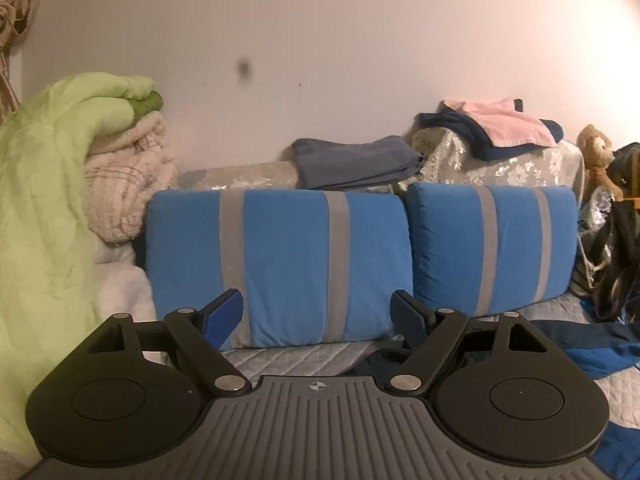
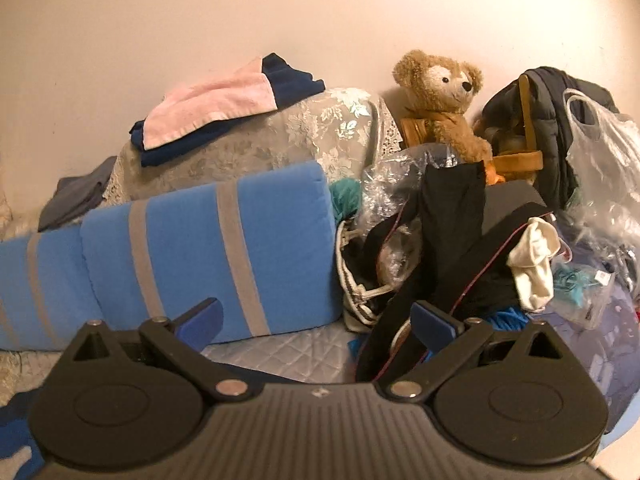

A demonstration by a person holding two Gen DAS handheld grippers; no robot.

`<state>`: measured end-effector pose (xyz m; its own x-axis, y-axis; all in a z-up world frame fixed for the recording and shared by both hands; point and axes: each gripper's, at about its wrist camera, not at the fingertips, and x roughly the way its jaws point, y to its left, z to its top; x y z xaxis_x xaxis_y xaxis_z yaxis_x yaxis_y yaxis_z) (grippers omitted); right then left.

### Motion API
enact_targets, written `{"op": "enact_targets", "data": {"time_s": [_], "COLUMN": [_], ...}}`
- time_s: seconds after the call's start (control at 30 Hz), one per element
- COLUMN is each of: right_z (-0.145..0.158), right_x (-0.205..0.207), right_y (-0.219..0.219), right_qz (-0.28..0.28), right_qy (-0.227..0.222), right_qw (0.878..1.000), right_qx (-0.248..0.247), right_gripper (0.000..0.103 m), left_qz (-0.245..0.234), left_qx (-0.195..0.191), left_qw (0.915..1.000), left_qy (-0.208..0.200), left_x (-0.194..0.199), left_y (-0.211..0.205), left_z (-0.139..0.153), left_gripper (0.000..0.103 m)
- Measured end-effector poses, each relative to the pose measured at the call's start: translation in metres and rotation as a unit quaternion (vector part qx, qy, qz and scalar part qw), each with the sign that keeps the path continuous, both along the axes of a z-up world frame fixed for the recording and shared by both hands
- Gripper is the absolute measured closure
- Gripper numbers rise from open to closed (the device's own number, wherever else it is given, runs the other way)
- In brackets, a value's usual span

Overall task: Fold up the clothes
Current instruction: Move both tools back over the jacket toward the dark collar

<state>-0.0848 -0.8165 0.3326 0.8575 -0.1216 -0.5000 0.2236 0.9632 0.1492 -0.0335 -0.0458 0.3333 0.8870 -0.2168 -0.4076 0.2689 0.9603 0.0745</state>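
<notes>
- Blue-padded left tongs stand spread wide with nothing between the fingers, pointed at two blue cushions with grey stripes that lean against the wall.
- Right tongs are likewise spread and empty, aimed at the edge of one cushion and a black garment draped over a cluttered heap.
- Clothes lie in several places: a blue garment spread on the quilted bed at the right of the left view; a folded grey piece and a pink cloth on a navy one, both up behind the cushions.
- No brand or readable writing shows; only a small crosshair mark on the left tool's ribbed body.
- Only the left view shows the green fleece blanket over a cream one.
- Only the right view shows the heap clearly: clear plastic bags, a white cloth and rope handles. The teddy bear appears fully here, and only at the edge in the left view.
</notes>
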Motion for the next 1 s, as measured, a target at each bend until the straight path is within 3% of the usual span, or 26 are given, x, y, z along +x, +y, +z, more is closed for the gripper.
{"op": "enact_targets", "data": {"time_s": [0.23,0.5,0.67,1.0], "right_z": [-0.006,-0.062,-0.105,-0.149], "right_x": [0.020,0.046,0.063,0.093], "right_y": [0.015,0.063,0.107,0.162], "right_qz": [0.011,0.076,0.122,0.161], "right_qy": [0.008,0.037,0.067,0.093], "right_qw": [1.000,0.996,0.989,0.978], "right_qx": [-0.018,-0.031,-0.056,-0.094], "right_gripper": [0.000,0.000,0.000,0.000], "left_qz": [0.000,0.002,-0.006,-0.024], "left_qx": [-0.008,-0.017,0.004,0.024], "left_qw": [1.0000,0.9988,0.9974,0.9935], "left_qy": [0.004,0.046,0.071,0.108], "left_x": [0.022,0.047,0.057,0.077], "left_y": [-0.009,-0.027,-0.043,-0.068], "left_z": [-0.009,-0.059,-0.091,-0.129], "left_gripper": [0.022,0.022,0.022,0.022]}}
